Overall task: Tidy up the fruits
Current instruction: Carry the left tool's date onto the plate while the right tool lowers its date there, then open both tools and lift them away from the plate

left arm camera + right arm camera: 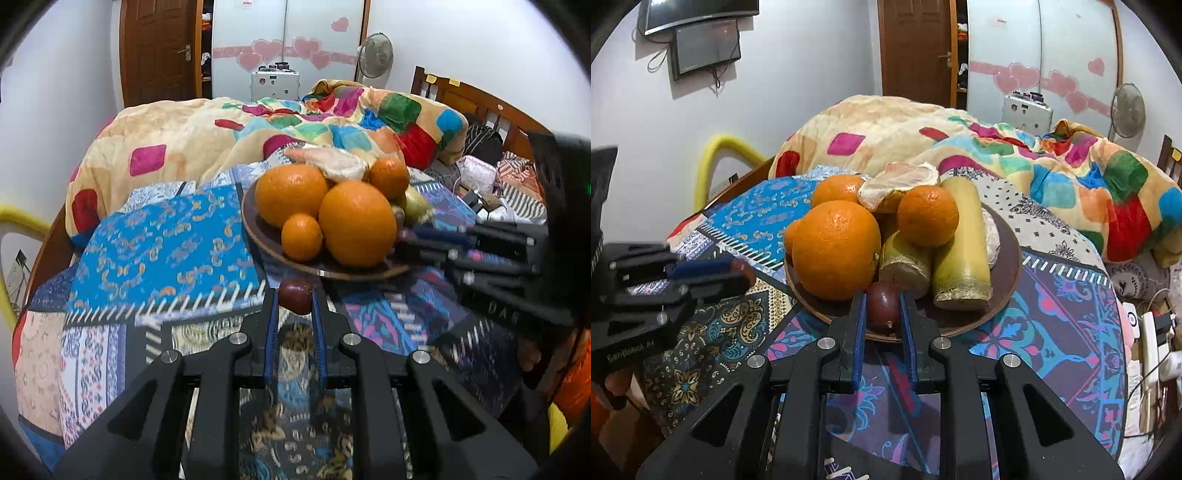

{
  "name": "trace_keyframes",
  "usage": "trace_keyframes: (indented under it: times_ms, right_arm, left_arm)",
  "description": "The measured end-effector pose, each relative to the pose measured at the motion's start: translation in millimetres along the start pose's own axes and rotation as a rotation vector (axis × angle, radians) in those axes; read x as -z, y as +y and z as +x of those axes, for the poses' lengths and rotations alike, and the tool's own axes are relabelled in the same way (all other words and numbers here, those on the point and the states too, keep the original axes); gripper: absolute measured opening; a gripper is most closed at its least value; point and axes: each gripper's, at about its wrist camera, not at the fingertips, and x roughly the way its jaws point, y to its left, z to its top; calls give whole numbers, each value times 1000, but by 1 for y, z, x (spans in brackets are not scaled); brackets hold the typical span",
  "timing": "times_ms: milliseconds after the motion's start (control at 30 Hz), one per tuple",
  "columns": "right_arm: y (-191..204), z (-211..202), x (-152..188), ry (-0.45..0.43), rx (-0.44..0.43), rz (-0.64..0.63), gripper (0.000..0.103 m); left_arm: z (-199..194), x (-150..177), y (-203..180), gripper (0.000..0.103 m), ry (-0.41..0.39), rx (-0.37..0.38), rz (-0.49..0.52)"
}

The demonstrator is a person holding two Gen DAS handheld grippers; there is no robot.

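Dark red fruit (295, 300) clamped in left gripper (295, 301) just short of the brown plate (258, 229) of oranges (356, 223) — right gripper (883, 308) clamped on a dark purple fruit (882, 306) at the plate's near rim — all on the patterned bedspread (166, 240).

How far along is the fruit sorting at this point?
Mostly done: oranges and other produce are piled on the brown plate. In hand: the left tongs and right tongs each grip a dark red fruit. Left: setting both down on the plate.
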Motion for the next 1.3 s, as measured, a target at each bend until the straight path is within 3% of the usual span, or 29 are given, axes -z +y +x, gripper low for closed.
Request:
trace_keyframes:
  times_ms: [200,433,933,1033,1167,1300]
  right_arm:
    - [-3,1,0,7,-10,14,19]
    - [-5,-6,2,-34,-19,35,36]
    - [-6,-9,1,-60,-34,38,39]
    - [-6,-8,1,-60,-33,37,40]
    - [-6,-9,1,-63,-31,37,40]
    - [-6,-11,0,-73,-25,39,40]
  left_arm:
    - [3,-22,-1,17,-28,13,-10]
    - [12,-40,-4,17,-42,2,-2]
    - [29,-51,10,17,8,89,-70]
    - [29,-52,11,21,13,92,-66]
    - [29,-51,15,33,12,81,-77]
    - [26,-48,18,34,17,96,-96]
